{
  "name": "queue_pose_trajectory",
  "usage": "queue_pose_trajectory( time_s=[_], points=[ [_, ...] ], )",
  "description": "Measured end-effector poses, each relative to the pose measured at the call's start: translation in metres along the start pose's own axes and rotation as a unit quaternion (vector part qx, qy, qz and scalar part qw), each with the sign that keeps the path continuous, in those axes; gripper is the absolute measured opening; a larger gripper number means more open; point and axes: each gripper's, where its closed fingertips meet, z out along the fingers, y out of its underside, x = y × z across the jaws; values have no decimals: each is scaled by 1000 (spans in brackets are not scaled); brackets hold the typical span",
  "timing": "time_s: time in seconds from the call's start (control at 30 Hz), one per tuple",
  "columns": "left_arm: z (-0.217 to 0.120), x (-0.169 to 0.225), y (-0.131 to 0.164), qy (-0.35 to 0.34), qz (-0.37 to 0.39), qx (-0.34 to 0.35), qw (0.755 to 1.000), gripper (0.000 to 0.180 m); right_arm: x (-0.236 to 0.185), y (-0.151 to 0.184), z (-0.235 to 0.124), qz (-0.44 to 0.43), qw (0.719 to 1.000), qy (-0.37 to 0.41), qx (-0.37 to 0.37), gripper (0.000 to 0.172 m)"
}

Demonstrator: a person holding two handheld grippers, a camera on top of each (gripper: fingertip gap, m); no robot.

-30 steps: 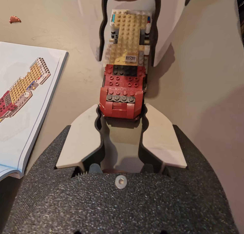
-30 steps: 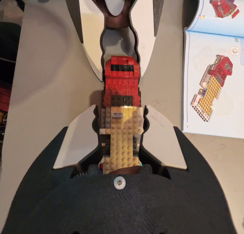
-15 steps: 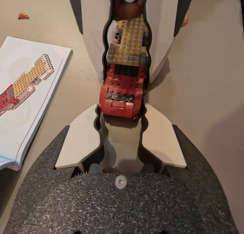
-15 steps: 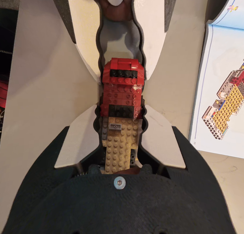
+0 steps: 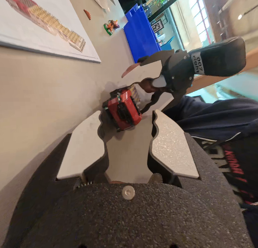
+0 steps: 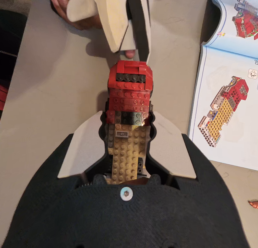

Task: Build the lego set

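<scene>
A long brick model, tan with a dark red end (image 6: 128, 136), lies on the beige table (image 6: 55, 101). My right gripper (image 6: 127, 113) is shut on it, its pads pressing the model's sides where tan meets red. In the left wrist view the model's red end (image 5: 125, 101) points at me, with the right gripper (image 5: 132, 94) behind it. My left gripper (image 5: 127, 112) is open and rolled onto its side. The red end sits just past its fingertips, close to the left finger (image 5: 89, 129), and the pads do not press on it. The left gripper also shows in the right wrist view (image 6: 132, 57), edge-on.
An open instruction booklet (image 6: 223, 101) lies right of the model; it also shows in the left wrist view (image 5: 41, 24). A blue bin (image 5: 139, 36), a small figure on a green base (image 5: 111, 26) and a brown piece (image 5: 87, 14) lie farther off. A person's dark clothing (image 5: 223, 122) is at the right. Some 6 centimetres of space lies between my two pairs of fingers.
My left gripper opened off the model's red end and rolled sharply onto its side. My right gripper kept its hold on the model, which has hardly moved.
</scene>
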Motion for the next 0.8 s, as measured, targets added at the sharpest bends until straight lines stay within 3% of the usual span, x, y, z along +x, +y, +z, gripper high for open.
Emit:
queue_pose_trajectory(
  time_s=[0.2, 0.5, 0.8],
  points=[
    [20, 7, 9, 13, -92, -4, 996, 66, -3, -3, -4, -13, 1000, -3, 4, 61],
    [39, 7, 13, 14, -123, -28, 992, 52, -7, -2, -7, -24, 1000, -15, 6, 61],
    [48, 3, 4, 42, -177, 18, 983, 50, 0, 4, -12, -10, 1000, -22, 11, 61]
  ],
)
